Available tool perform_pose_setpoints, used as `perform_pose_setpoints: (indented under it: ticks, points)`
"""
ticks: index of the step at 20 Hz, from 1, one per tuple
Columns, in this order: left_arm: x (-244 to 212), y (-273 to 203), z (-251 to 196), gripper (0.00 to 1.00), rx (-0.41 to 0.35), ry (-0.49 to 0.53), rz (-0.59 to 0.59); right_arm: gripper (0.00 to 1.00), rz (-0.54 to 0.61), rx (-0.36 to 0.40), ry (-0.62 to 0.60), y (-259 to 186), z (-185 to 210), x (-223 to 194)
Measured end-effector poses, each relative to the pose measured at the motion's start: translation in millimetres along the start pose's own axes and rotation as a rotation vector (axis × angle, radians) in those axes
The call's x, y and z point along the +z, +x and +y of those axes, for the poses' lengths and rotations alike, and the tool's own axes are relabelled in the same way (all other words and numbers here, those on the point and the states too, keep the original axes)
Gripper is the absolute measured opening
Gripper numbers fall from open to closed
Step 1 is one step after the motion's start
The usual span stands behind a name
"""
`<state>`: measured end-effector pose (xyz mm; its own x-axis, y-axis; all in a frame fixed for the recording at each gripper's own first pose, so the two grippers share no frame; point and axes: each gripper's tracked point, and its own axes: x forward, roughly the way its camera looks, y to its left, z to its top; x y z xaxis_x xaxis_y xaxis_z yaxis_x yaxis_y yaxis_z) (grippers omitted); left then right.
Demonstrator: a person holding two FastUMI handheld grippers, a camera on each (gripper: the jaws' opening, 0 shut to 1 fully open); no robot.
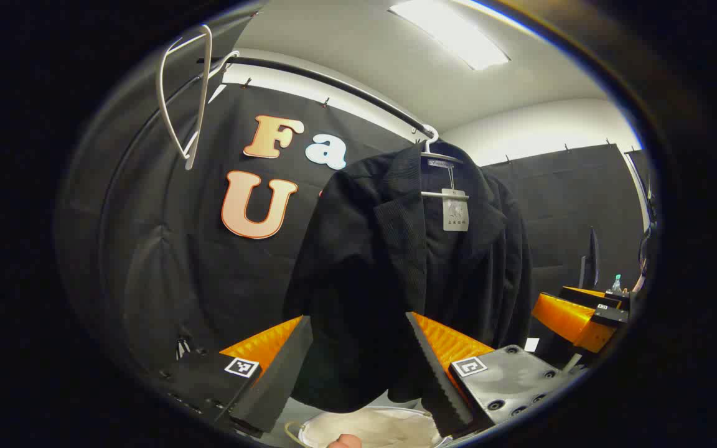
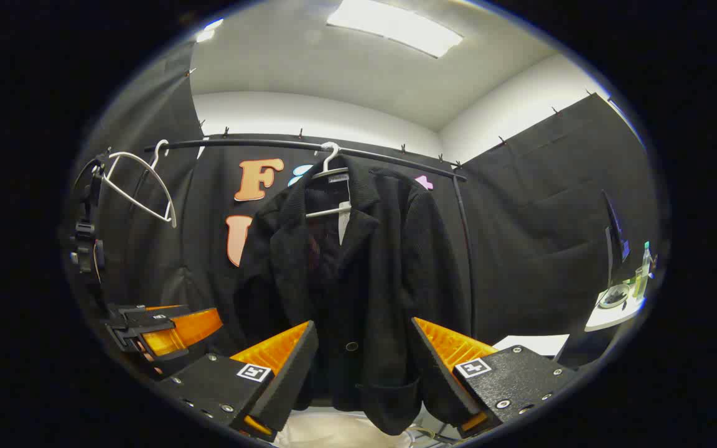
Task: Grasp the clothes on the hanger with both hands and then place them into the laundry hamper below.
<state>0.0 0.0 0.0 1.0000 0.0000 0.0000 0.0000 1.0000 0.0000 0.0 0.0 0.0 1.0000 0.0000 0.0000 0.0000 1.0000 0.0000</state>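
On the rail [image 2: 309, 147] hangs a jacket [image 2: 358, 280]; both tongs [image 1: 358, 373] [image 2: 365, 367] point at it, spread wide

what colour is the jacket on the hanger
The jacket is black with a fine ribbed texture, clearest in the right gripper view.

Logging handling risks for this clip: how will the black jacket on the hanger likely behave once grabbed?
The black jacket hangs in loose folds, so it will probably sag between grasps. Its thick ribbed fabric suggests moderate weight and decent grip. The white hanger merely hooks the rail, so it may swing or lift off.
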Motion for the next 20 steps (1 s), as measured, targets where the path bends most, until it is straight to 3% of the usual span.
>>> perform_pose_setpoints:
  ticks: [2,6,12,14,16,20]
  points:
    - [2.4,-1.8,-1.7,0.93,-0.014,0.0,0.006,0.87,-0.002,-0.02,0.005,-3.3,-6.4,4.5]
    - [11.8,-4.4,-0.3,0.99,0.002,0.046,-0.002,0.92,-0.002,-0.04,0.019,-7.3,-18.7,11.3]
    - [12.2,-0.4,-13.6,0.96,-0.012,0.028,0.009,0.92,0.01,-0.035,0.023,-0.3,-23.6,10.6]
    - [13.8,4.8,-11.3,1.0,-0.008,0.032,0.004,0.92,0.008,-0.036,0.02,4.1,-24.6,12.3]
    - [10.7,6.0,-14.9,0.93,-0.017,0.03,0.012,0.92,0.005,-0.032,0.028,6.3,-21.3,13.0]
    - [7.9,11.9,-12.3,0.97,-0.018,0.018,0.02,0.92,0.001,-0.016,0.036,12.1,-11.4,13.9]
